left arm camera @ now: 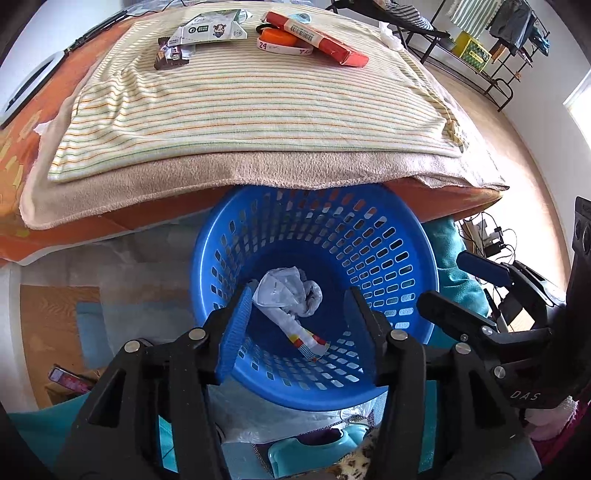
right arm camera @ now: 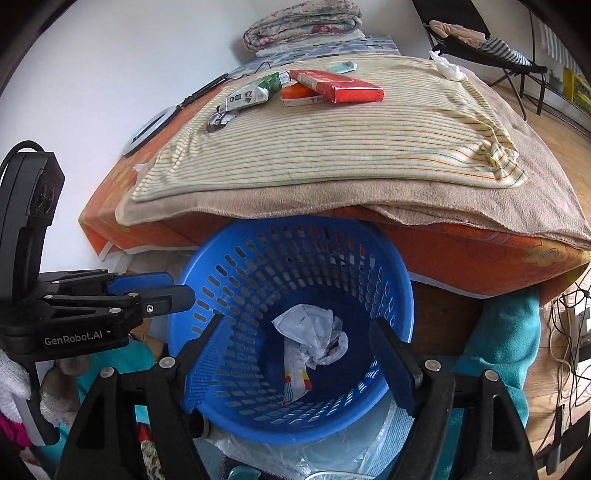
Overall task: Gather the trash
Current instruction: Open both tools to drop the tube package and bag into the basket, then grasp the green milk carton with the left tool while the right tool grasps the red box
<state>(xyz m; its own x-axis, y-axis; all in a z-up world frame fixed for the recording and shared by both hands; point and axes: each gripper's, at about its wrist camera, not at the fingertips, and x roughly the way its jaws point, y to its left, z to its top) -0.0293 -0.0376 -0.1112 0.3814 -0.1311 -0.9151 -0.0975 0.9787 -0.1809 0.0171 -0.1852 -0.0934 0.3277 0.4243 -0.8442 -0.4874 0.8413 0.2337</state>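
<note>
A blue perforated basket stands on the floor at the bed's front edge. Crumpled white wrappers lie on its bottom. My left gripper hangs open and empty over the basket. My right gripper is also open and empty over it; it shows at the right of the left wrist view. On the striped cloth at the bed's far end lie a red box, an orange tin, a white carton and a dark snack wrapper.
A crumpled tissue sits at the cloth's far right corner. A metal rack with clothes stands on the wooden floor at the right. Teal cloth, cables and plastic bags surround the basket.
</note>
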